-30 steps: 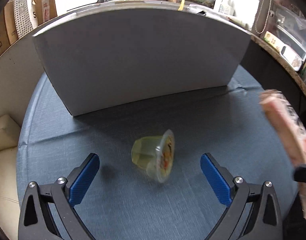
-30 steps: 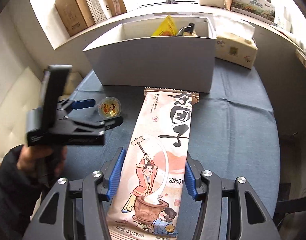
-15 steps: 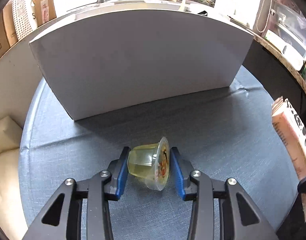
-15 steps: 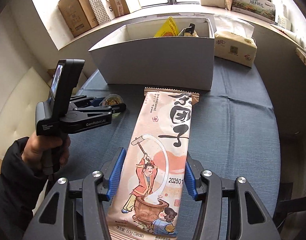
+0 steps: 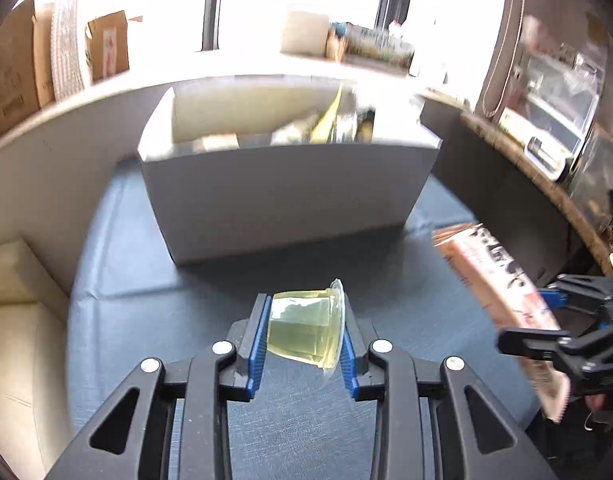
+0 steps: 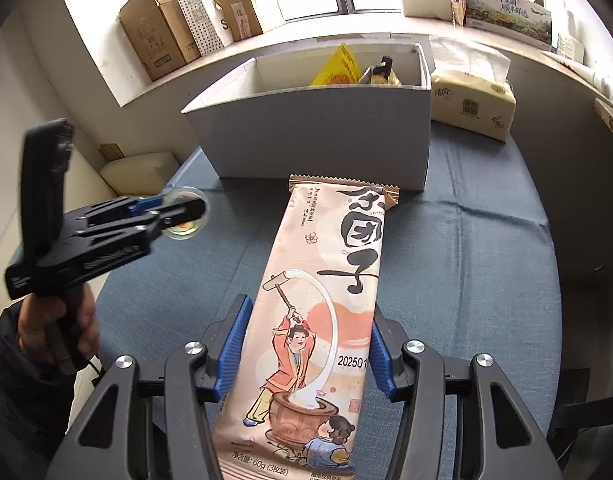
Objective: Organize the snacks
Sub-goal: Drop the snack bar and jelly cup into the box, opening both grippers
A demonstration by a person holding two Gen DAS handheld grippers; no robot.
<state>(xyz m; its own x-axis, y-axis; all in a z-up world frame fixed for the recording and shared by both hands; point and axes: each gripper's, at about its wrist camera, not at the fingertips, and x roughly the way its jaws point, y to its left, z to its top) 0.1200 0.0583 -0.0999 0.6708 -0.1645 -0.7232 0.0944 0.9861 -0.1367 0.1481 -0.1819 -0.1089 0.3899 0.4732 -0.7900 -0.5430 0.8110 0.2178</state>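
My left gripper (image 5: 302, 336), jaws having just closed, is clamping the jelly cup (image 5: 306, 330) above the table (image 5: 386, 280) before the box (image 5: 282, 196); my right gripper (image 6: 302, 354) is pinching the pouch (image 6: 326, 304).

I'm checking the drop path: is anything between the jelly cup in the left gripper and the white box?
Nothing visible. The jelly cup hangs over bare tablecloth short of the white box, whose left half looks open; the snacks inside sit right.

Likely home or small office room: window sill (image 6: 290, 46) with cardboard boxes (image 6: 158, 40) upper left, tissue pack (image 6: 472, 100) upper right, cloth-covered desk (image 6: 486, 240), cream cushion (image 6: 140, 172) left.
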